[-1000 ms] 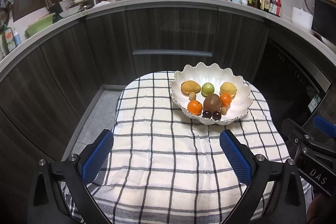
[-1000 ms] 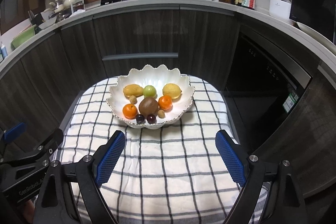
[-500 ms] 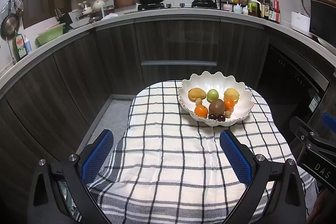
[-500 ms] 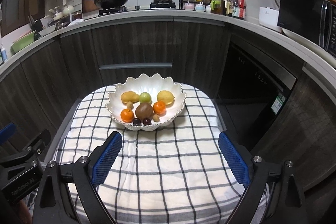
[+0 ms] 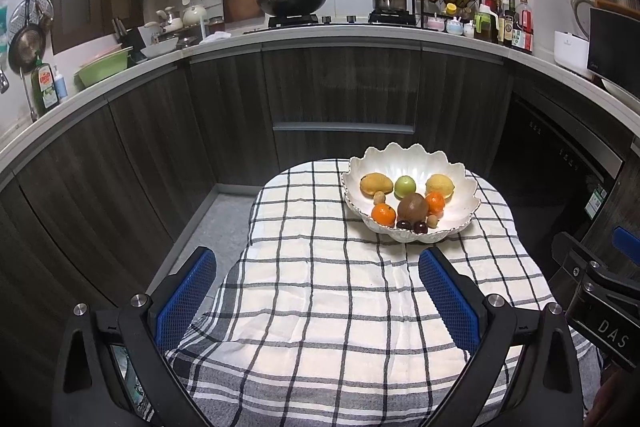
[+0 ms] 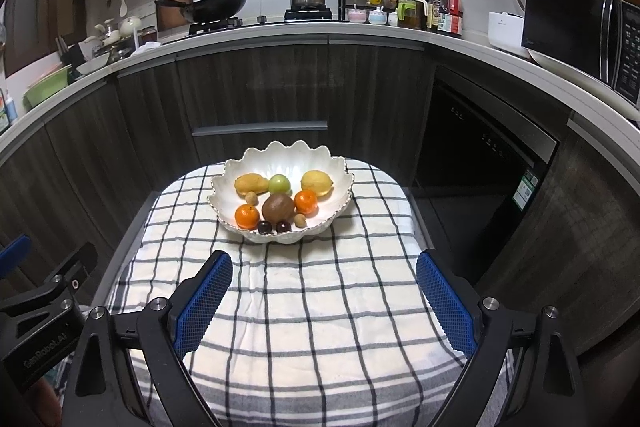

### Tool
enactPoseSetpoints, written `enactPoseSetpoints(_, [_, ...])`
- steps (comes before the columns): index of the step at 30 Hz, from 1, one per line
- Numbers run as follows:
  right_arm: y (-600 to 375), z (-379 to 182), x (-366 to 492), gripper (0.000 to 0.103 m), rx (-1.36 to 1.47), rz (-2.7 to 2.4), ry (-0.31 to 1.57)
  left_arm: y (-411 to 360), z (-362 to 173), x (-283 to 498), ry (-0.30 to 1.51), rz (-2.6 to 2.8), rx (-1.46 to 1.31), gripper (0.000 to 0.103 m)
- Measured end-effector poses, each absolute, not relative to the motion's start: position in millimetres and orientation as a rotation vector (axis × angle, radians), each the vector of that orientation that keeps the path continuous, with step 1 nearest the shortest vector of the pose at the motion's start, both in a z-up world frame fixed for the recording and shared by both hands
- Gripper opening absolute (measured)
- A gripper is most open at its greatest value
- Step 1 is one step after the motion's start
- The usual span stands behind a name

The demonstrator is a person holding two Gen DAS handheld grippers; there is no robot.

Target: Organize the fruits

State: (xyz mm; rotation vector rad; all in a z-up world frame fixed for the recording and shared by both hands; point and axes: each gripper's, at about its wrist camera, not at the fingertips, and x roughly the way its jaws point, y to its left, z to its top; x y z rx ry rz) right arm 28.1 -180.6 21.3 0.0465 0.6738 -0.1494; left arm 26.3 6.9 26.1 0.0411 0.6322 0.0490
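White scalloped bowl [image 6: 280, 163] holds all fruit [image 6: 278, 207], well ahead of both claws. Your right claw [image 6: 320, 303] and left claw [image 5: 316, 299] gape, empty. Keep clear; task looks finished.

Both handheld grippers hang side by side, angled downward, the left gripper [image 5: 316, 291] with its blue-padded jaws spread wide and empty, the right gripper [image 6: 320, 291] likewise gaping after just opening further, nothing between its pads.
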Motion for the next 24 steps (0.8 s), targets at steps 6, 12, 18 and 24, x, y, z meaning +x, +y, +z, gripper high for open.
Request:
enactPoseSetpoints(6, [-180.9,23.7,23.5,0.094,0.049,-0.152,0.668,6.0,27.0,24.7,0.629,0.051,0.044,0.103])
enactPoseSetpoints(12, [-181.2,24.5,23.3,0.094,0.05,-0.153,0.666,5.3,28.5,24.7,0.625,0.05,0.049,0.103])
enactPoseSetpoints(18, [-181.6,26.6,22.7,0.094,0.051,-0.153,0.664,6.0,30.5,24.2,0.624,0.047,0.051,0.103])
enactPoseSetpoints(24, [-181.4,26.5,22.7,0.094,0.051,-0.154,0.664,5.9,31.3,24.4,0.626,0.046,0.053,0.103])
